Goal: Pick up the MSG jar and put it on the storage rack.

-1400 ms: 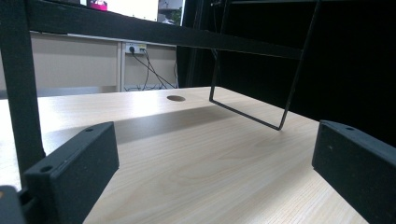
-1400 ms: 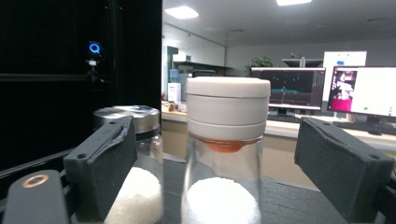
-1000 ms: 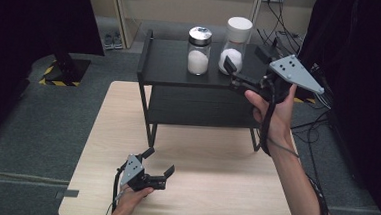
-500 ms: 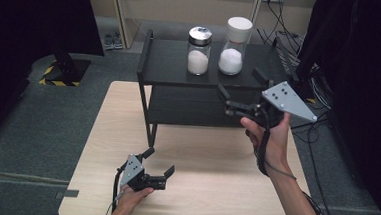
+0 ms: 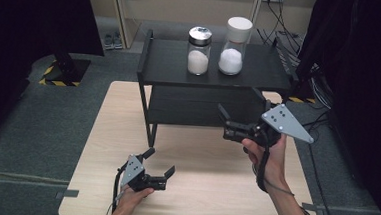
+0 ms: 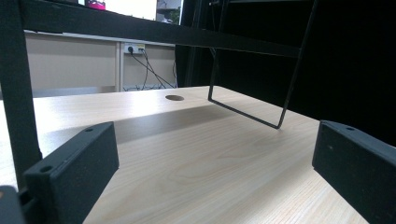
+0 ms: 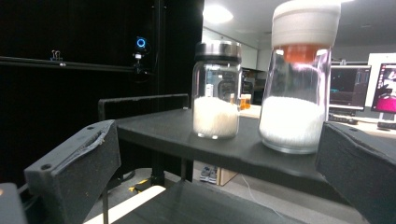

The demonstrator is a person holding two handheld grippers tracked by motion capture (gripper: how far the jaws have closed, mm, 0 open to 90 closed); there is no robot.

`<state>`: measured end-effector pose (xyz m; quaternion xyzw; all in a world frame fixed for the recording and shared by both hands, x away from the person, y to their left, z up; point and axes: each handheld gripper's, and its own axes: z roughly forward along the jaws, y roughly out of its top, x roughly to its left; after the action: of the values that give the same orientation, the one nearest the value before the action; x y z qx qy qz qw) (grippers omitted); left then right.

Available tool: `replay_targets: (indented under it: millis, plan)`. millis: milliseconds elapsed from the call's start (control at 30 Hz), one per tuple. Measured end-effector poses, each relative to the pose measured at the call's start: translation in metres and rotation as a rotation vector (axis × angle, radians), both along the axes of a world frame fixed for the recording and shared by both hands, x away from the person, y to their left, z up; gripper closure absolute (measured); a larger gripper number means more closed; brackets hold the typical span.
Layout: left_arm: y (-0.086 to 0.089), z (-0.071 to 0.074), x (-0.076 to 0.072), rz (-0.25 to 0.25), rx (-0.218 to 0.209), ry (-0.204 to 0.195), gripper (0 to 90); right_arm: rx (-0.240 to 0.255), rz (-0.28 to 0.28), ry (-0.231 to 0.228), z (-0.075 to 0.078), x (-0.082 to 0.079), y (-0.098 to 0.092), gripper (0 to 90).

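Right gripper [image 5: 226,120]: I read the jaws as spread wide, having just been opening, with nothing between them. It hangs in front of the black shelf unit [image 5: 171,66], below its top board and level with the lower shelf, jaws pointing toward the rack. In the right gripper view the two black pads frame the two jars standing on the top board; neither pad touches glass.

White-lidded jar [image 5: 234,46]: upright on the top board, right of centre, about half full of white grains. Metal-lidded jar [image 5: 199,51]: just beside it on the left, apart from it, also upright with white grains in the bottom.

Left gripper [image 5: 159,163]: jaws wide apart and empty, low over the wooden table [image 5: 101,147] near its front edge, well apart from the rack's legs.
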<state>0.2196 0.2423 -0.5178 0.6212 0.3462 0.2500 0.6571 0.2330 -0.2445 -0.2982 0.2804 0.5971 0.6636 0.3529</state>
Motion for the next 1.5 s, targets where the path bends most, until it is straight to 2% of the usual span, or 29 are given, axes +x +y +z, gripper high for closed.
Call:
replay_targets:
  millis: [300,533,967,1500]
  plan:
    - [0.0,-0.001,0.0,0.002,0.002,0.002,0.0,-0.005,0.001,0.013,-0.033,-0.006,-0.003,0.3]
    - [0.0,-0.001,0.0,0.001,0.004,0.002,0.0,0.01,-0.013,0.035,-0.059,-0.009,-0.006,0.3]
    - [-0.001,-0.002,0.0,-0.003,0.008,-0.006,0.0,-0.023,-0.036,0.031,-0.093,-0.018,-0.011,0.3]
    - [0.0,-0.003,0.0,-0.003,0.01,-0.011,0.0,-0.046,-0.025,0.083,-0.151,-0.028,-0.008,0.3]
